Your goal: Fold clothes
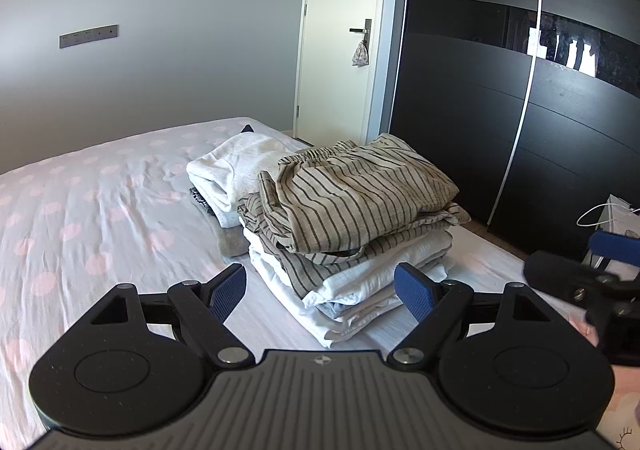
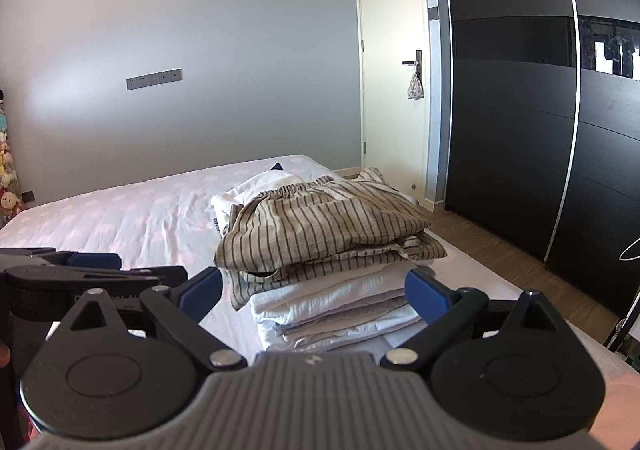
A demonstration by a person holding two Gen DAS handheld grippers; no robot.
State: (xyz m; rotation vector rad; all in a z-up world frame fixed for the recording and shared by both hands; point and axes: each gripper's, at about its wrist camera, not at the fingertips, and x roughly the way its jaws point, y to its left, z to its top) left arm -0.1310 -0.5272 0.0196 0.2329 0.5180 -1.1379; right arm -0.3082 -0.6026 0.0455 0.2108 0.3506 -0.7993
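I am looking along both tools at a bed (image 1: 100,210) covered by a pale sheet with pink dots. My left gripper (image 1: 320,286) has its blue fingers spread wide and holds nothing. My right gripper (image 2: 316,292) is spread the same way, also empty.

The clothes sit at twelve o'clock from each gripper, just beyond the fingertips. A neat stack of folded clothes (image 1: 352,250) has white pieces below and a beige striped garment (image 1: 360,194) folded on top. Behind it, toward eleven o'clock in the left view, lies a second pile with a folded white garment (image 1: 240,166) uppermost.

As I judge it, the folding is nearly or fully done: I see nothing loose or unfolded on the bed. The striped top layer looks slightly rumpled and might want squaring.

The left view shows the second pile clearly, with grey items under it, and the right gripper at three o'clock. The right view mostly hides that pile behind the stack, but adds soft toys (image 2: 6,174) at nine o'clock and the wooden floor (image 2: 500,246) beside a dark wardrobe (image 2: 512,130).
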